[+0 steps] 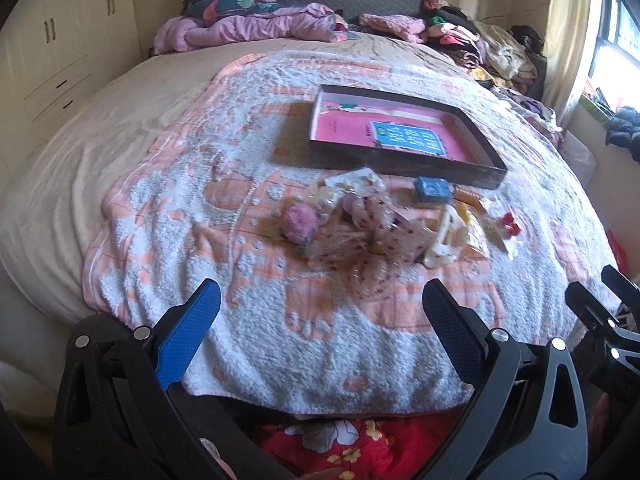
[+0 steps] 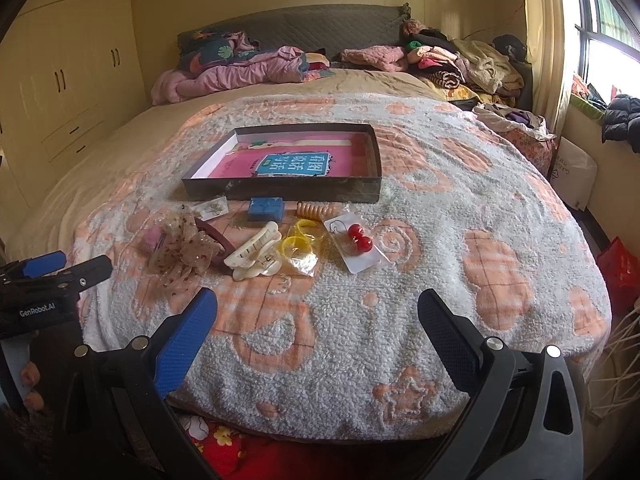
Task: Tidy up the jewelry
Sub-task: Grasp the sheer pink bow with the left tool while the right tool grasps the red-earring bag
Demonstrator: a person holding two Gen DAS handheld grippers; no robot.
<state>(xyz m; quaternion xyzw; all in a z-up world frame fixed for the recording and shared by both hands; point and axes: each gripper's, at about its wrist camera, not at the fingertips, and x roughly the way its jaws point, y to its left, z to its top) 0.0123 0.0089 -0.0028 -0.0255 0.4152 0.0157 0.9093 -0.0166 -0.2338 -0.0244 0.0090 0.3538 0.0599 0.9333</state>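
Note:
A shallow dark box [image 2: 280, 190] [image 1: 404, 160] with a pink lining lies on the bed's blanket. In front of it lie hair and jewelry items: a small blue box [image 2: 265, 209] [image 1: 433, 190], an orange coil tie [image 2: 315, 210], a cream claw clip [image 2: 254, 256] [image 1: 444, 240], yellow bands in a bag [image 2: 298, 246], red ball earrings on a card [image 2: 359, 240] [image 1: 508, 224], a sheer dotted bow [image 2: 184, 250] [image 1: 376, 236], a pink pompom [image 1: 300, 222]. My left gripper [image 1: 320, 304] and right gripper [image 2: 318, 312] are open and empty, short of the items.
The white and orange blanket [image 2: 440, 280] covers the bed. Bedding and piled clothes [image 2: 460, 64] lie at the headboard. Wardrobes [image 2: 60, 72] stand left, a window [image 2: 608, 32] right. The left gripper shows in the right wrist view [image 2: 60, 276] at the left edge.

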